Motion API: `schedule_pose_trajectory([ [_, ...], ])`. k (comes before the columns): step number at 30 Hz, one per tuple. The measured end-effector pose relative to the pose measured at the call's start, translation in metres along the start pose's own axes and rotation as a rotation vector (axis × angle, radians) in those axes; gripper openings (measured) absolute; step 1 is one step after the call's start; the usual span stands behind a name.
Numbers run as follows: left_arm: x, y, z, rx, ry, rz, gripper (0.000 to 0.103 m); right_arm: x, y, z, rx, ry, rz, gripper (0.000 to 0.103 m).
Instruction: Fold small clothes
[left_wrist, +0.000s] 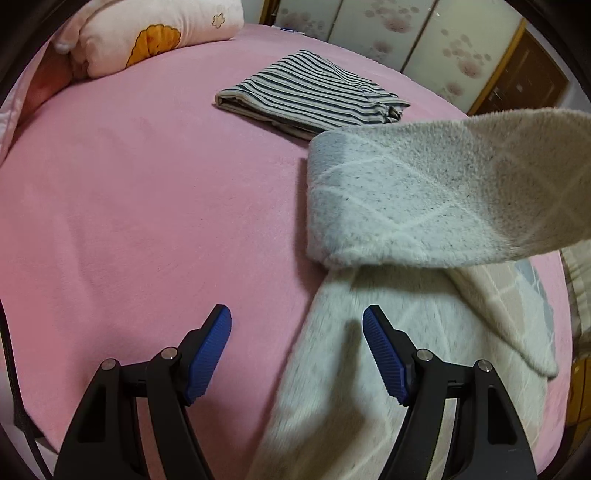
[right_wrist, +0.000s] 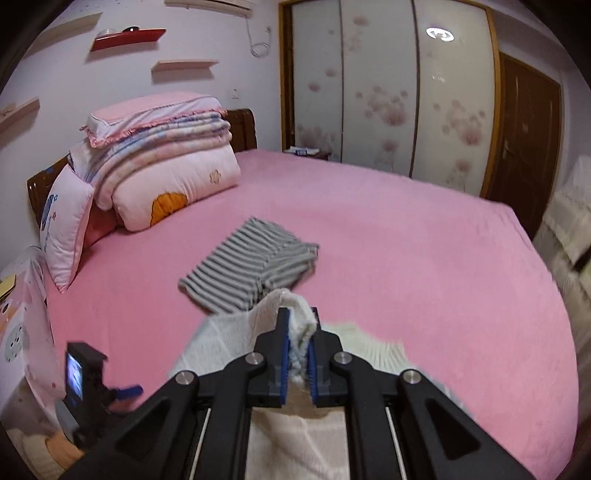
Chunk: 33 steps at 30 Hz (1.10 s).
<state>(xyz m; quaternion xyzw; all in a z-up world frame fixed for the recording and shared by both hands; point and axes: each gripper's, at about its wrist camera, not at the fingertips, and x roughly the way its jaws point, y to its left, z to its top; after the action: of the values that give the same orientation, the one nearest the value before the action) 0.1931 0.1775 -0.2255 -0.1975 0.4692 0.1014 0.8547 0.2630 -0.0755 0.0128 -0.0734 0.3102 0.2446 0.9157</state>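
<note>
A fluffy white garment with a faint check pattern (left_wrist: 406, 206) lies on the pink bed (left_wrist: 147, 206), one part lifted off to the right. My left gripper (left_wrist: 297, 336) is open and empty, low over the garment's near edge. My right gripper (right_wrist: 300, 332) is shut on a fold of the fluffy white garment (right_wrist: 301, 325) and holds it up above the bed. A folded grey-striped garment (left_wrist: 310, 94) lies further back on the bed; it also shows in the right wrist view (right_wrist: 251, 269).
Stacked pink quilts and pillows (right_wrist: 162, 162) sit at the head of the bed by the wooden headboard. A floral sliding wardrobe (right_wrist: 388, 92) and a brown door (right_wrist: 528, 147) stand behind. The left gripper's camera unit (right_wrist: 85, 376) shows at lower left.
</note>
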Motion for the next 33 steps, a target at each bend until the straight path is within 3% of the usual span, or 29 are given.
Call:
schedule_pose_trajectory([
  [4, 0.012, -0.009, 0.014, 0.002, -0.010, 0.011, 0.073, 0.014, -0.001, 0.019, 0.009, 0.012, -0.016, 0.007],
  [9, 0.030, -0.015, 0.030, 0.005, 0.004, 0.105, 0.073, 0.032, -0.035, 0.014, 0.107, 0.079, -0.115, 0.008],
  [15, 0.043, -0.031, 0.030, 0.100, 0.026, 0.173, 0.077, 0.061, -0.114, -0.030, 0.270, 0.235, -0.233, 0.007],
  [20, 0.047, -0.044, 0.025, 0.175, 0.033, 0.224, 0.077, 0.103, -0.162, -0.090, 0.378, 0.386, -0.266, 0.008],
  [24, 0.047, -0.046, 0.026, 0.197, 0.041, 0.230, 0.077, 0.124, -0.177, -0.128, 0.486, 0.479, -0.254, 0.009],
  [28, 0.044, -0.040, 0.027, 0.201, 0.052, 0.221, 0.077, 0.119, -0.190, -0.146, 0.557, 0.502, -0.208, 0.025],
  [30, 0.044, -0.041, 0.027, 0.197, 0.053, 0.219, 0.077, 0.104, -0.200, -0.149, 0.601, 0.464, -0.171, 0.042],
  [33, 0.049, -0.041, 0.030, 0.198, 0.050, 0.220, 0.077, 0.081, -0.215, -0.154, 0.651, 0.428, -0.129, 0.048],
])
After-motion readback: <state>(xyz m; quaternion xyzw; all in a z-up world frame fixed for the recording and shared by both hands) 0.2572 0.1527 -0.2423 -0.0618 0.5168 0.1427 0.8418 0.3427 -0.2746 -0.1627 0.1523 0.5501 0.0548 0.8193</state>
